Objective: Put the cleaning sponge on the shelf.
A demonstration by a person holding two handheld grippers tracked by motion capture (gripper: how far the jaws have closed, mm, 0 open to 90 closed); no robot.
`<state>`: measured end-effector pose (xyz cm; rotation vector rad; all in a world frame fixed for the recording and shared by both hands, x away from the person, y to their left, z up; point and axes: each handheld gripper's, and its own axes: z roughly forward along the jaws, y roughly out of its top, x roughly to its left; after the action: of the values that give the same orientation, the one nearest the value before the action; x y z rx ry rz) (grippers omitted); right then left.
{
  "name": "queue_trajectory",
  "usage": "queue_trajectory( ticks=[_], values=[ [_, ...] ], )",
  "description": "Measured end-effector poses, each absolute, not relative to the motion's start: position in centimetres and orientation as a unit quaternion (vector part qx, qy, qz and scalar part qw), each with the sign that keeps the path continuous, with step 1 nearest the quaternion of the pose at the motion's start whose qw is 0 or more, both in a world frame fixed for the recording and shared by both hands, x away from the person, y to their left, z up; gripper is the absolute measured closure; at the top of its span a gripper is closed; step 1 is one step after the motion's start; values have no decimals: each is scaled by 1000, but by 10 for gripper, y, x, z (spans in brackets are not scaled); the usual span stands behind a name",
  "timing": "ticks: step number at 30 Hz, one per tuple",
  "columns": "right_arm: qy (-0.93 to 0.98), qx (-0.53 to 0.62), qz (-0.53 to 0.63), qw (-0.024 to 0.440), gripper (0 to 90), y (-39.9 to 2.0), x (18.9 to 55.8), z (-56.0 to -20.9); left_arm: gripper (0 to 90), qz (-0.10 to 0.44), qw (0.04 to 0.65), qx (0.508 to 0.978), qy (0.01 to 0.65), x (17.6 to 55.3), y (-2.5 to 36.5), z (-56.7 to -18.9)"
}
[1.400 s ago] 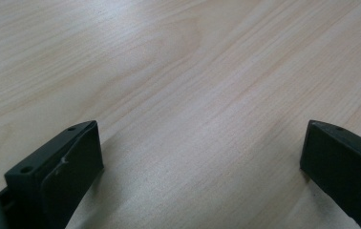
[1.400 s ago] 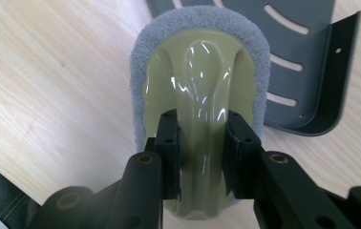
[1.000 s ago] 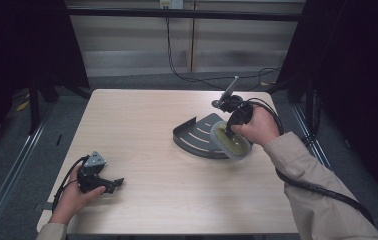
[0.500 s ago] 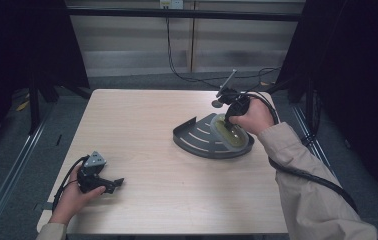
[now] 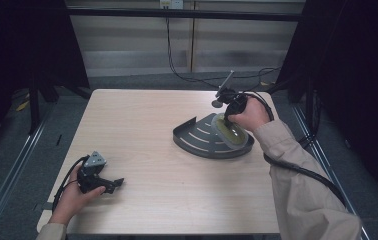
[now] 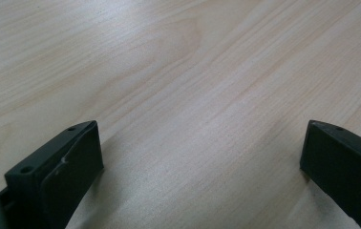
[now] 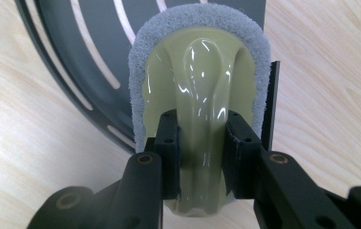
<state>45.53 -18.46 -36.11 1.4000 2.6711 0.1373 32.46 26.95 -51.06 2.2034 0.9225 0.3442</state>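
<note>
A scrubber (image 5: 233, 133) with a pale yellow-green plastic grip and a grey pad (image 7: 200, 16) lies on a dark grey fan-shaped slotted rack (image 5: 199, 141) at the table's right. My right gripper (image 5: 227, 119) is shut on the scrubber's raised grip (image 7: 201, 71), one jaw on either side of its ridge. The rack (image 7: 83, 52) lies beneath the pad. At the table's near left my left gripper (image 5: 113, 184) rests on the wood. Its jaws (image 6: 202, 162) stand wide open with bare tabletop between them.
The light wooden table (image 5: 142, 115) carries only the rack and the two grippers. Cables run from the right gripper off the table's far right edge. Dark floor and curtains surround the table; a metal rail (image 5: 7, 170) runs along the left.
My right gripper has carried the scrubber away from the person, from the rack's near right edge to farther back on the rack. The left gripper has stayed still.
</note>
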Motion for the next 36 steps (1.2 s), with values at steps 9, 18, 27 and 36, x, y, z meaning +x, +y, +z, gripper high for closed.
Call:
queue_trajectory(
  ticks=[9,18,27,36],
  values=[
    [881,466,47,59,712,-191,462,-371,1,133,356,853,357,325,269,-511],
    [880,469,46,62,712,-198,467,-378,1,133,356,853,357,324,269,-511],
    [880,468,43,62,712,-199,471,-388,2,134,355,853,359,324,269,-510],
    [880,471,39,58,711,-205,475,-398,3,134,355,853,358,324,269,-510]
  ],
)
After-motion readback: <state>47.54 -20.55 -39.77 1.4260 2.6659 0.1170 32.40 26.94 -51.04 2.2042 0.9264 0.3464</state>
